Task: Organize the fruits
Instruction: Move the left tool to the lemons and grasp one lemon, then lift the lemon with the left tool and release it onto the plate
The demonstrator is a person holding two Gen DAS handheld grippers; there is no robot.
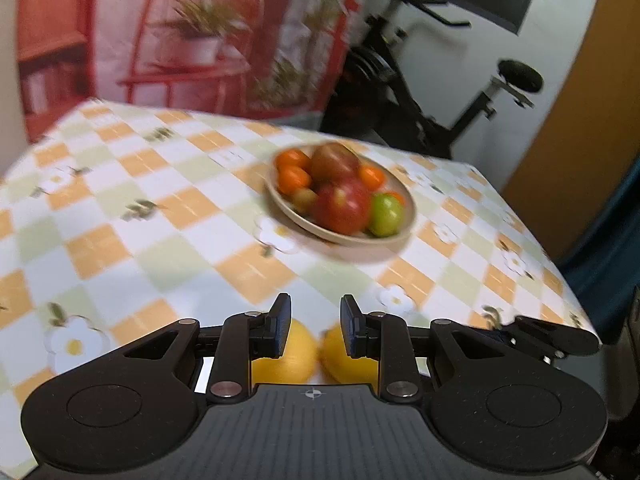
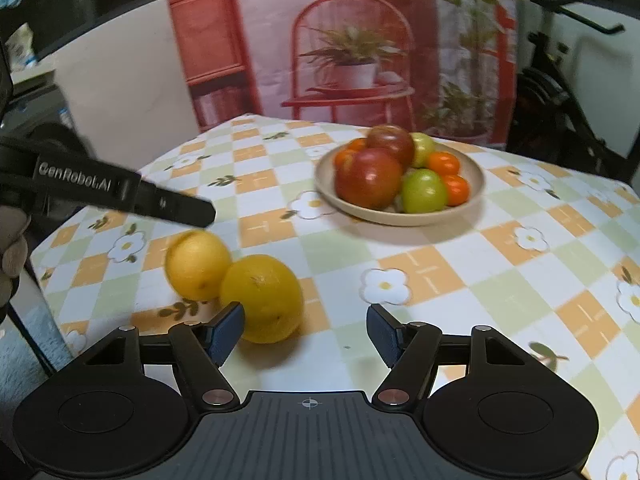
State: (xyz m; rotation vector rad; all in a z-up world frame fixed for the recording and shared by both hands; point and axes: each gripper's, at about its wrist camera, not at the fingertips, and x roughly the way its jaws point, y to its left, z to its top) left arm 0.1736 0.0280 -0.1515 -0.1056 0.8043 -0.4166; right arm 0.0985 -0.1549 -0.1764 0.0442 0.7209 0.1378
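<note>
Two yellow lemons lie touching on the checked tablecloth: one further left, one nearer my right gripper. In the left wrist view they show just below my left gripper, which is open and hovers above them, holding nothing. My right gripper is open and empty; its left finger is beside the nearer lemon. A beige bowl holds red apples, green apples and small oranges; it shows in the left wrist view too.
The left gripper's body reaches in from the left above the lemons. The table's edges are near on the right. An exercise bike and a printed backdrop stand behind the table.
</note>
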